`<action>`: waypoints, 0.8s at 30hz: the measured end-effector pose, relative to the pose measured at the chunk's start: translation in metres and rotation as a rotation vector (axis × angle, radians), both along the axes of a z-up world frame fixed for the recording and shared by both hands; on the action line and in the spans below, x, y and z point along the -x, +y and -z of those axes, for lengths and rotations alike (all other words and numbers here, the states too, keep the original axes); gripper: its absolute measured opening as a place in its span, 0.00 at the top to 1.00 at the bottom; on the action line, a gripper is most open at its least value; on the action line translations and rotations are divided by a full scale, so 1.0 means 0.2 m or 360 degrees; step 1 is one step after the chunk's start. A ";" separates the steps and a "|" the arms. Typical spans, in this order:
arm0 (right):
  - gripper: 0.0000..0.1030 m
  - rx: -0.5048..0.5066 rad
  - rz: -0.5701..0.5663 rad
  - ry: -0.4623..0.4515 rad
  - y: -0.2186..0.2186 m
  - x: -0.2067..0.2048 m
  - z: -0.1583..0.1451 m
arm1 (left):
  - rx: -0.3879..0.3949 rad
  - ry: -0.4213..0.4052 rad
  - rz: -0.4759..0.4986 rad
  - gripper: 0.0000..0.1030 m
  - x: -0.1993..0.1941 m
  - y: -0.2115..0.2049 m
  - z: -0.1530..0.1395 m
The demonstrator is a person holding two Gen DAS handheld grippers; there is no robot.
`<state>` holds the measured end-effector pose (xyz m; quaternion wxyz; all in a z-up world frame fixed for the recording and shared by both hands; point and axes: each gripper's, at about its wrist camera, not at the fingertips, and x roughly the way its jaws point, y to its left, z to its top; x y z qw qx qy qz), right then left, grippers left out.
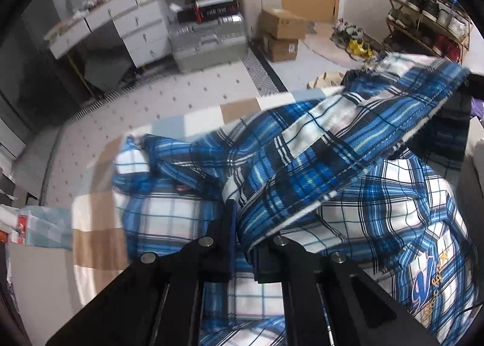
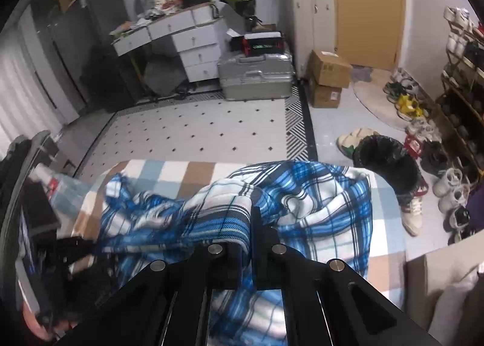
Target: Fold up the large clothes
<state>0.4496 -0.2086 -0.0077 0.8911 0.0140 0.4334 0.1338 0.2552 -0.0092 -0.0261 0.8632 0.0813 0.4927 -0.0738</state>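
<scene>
A blue, white and black plaid shirt (image 1: 302,149) lies rumpled on a bed with a checked blanket (image 1: 96,240) of beige, white and pale blue squares. In the left wrist view my left gripper (image 1: 242,225) is shut on a stitched edge of the shirt. That edge runs taut up and to the right, to the dark right gripper (image 1: 475,83) at the frame's edge. In the right wrist view my right gripper (image 2: 249,219) is shut on a bunched fold of the shirt (image 2: 317,200), and cloth covers its left finger. The left gripper (image 2: 75,252) shows low on the left, blurred.
Beyond the bed's far edge lies a white rug with black diamonds (image 2: 196,128). A black-lined bin (image 2: 384,158) stands at the bed's far right corner, with shoes and a shoe rack (image 2: 462,89) beyond. A silver suitcase (image 2: 254,76), cardboard boxes (image 2: 328,73) and a white desk (image 2: 193,40) line the far wall.
</scene>
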 end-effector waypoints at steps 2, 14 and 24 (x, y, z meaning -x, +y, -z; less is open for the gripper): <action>0.97 -0.0015 -0.0028 -0.0038 0.00 0.11 -0.02 | 0.0020 -0.0022 -0.0002 0.97 0.07 0.04 -0.04; 0.96 -0.0714 0.0168 0.0097 -0.30 0.79 0.28 | 0.0235 -0.0024 0.0033 0.97 0.59 0.05 0.02; 0.91 -0.0629 0.0244 0.0434 -0.33 0.94 0.67 | 0.0298 0.0275 -0.0037 0.91 0.53 0.02 0.39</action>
